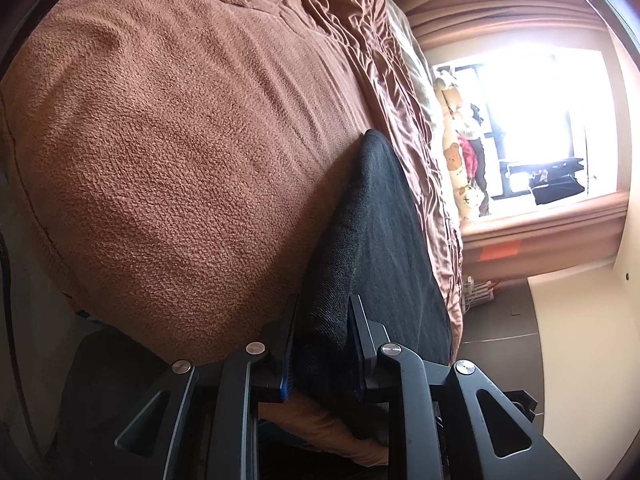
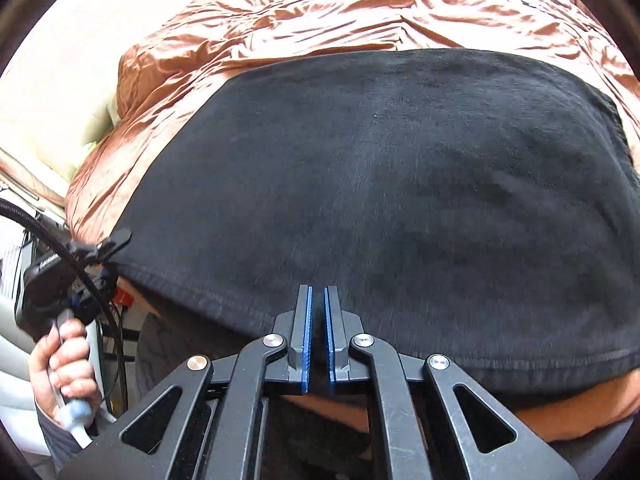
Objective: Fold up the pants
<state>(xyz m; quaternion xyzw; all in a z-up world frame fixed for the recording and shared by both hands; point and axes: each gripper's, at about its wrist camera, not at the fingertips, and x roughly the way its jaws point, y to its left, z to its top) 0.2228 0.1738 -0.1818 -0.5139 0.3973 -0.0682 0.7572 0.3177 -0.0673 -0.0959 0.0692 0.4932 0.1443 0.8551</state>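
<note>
The black pants lie flat on the bed, hem at its near edge. My right claw pinches that hem; my left claw grips the side fold. Lift both evenly, keeping edges aligned.

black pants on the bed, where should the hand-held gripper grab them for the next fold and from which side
Probably the near hem of the black pants, coming in low from the bed's near edge. That edge is thick, stitched and hangs slightly off the brown bedspread, so pads can close on it. Both the right hand-held gripper and left hand-held gripper already pinch there.
</note>
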